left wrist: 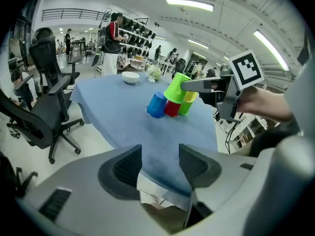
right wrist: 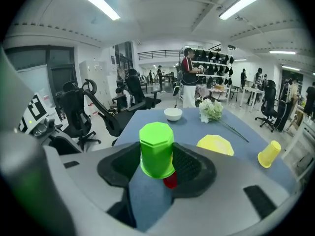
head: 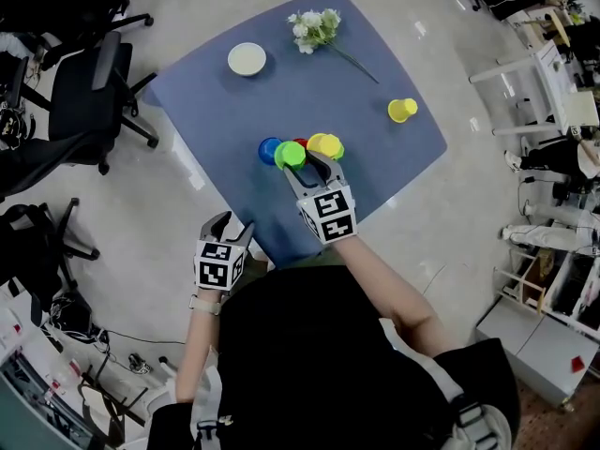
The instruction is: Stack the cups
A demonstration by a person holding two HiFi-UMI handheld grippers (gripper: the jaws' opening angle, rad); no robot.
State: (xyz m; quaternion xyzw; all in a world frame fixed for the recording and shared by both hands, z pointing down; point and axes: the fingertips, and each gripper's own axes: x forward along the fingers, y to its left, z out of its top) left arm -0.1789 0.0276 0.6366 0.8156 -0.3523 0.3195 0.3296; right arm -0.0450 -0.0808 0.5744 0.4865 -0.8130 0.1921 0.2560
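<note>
Right gripper view shows my right claw (right wrist: 157, 167) clamped on the upside-down green cup (right wrist: 156, 149), hanging just above the red cup (right wrist: 170, 181) on the bench (right wrist: 192, 127). I'd level its tilted rim, centre it over red, then lower squarely before letting go. Left claw (left wrist: 158, 167) hangs wide and empty.

Green cup (left wrist: 176, 89) in right hand-held gripper (left wrist: 186, 85)

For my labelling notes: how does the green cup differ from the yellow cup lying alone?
The green cup is gripped base up in the right claw; the lone yellow cup lies on its side on the table. The green cup is by the other cups; the yellow cup sits apart. Both look similarly shaped.
</note>
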